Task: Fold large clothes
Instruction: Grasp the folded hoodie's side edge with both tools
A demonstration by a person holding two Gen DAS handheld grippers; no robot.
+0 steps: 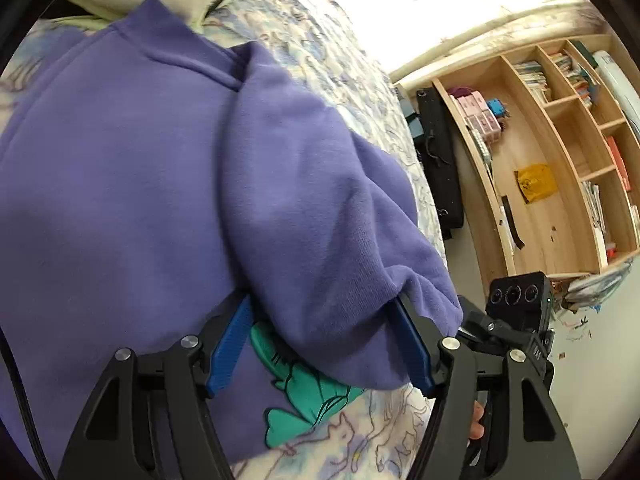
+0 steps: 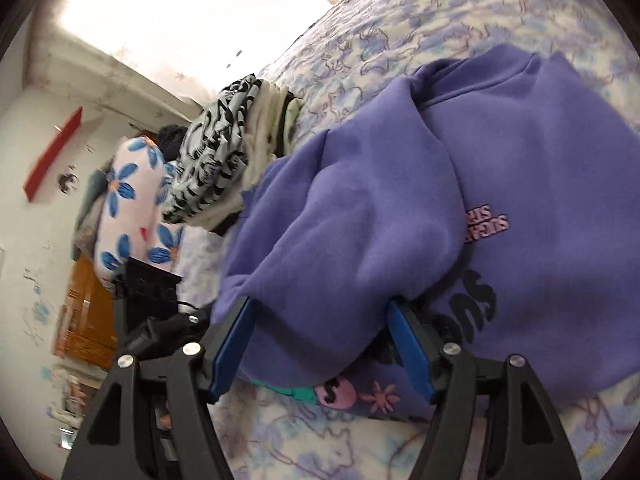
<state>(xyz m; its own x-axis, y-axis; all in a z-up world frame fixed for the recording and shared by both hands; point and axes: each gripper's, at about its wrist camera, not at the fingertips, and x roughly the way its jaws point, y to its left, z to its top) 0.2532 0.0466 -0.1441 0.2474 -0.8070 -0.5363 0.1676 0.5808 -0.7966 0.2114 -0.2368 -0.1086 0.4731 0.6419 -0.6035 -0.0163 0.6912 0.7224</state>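
A purple sweatshirt (image 1: 120, 160) with a teal print lies spread on the patterned bed cover (image 1: 320, 40). One sleeve (image 1: 312, 200) is folded in over its body, and the cuff end drapes between the blue fingers of my left gripper (image 1: 322, 300), whose jaws stand wide apart; the fingertips are hidden under the fabric. In the right wrist view the other sleeve (image 2: 352, 220) lies folded over the sweatshirt (image 2: 540, 180) the same way. It rests loosely between the spread fingers of my right gripper (image 2: 320, 302).
A stack of folded clothes (image 2: 224, 140) and a flowered pillow (image 2: 132, 200) sit at the head of the bed. A wooden shelf unit (image 1: 540, 160) and a black case (image 1: 440, 160) stand beside the bed. A black camera unit (image 1: 516, 312) is close on the right.
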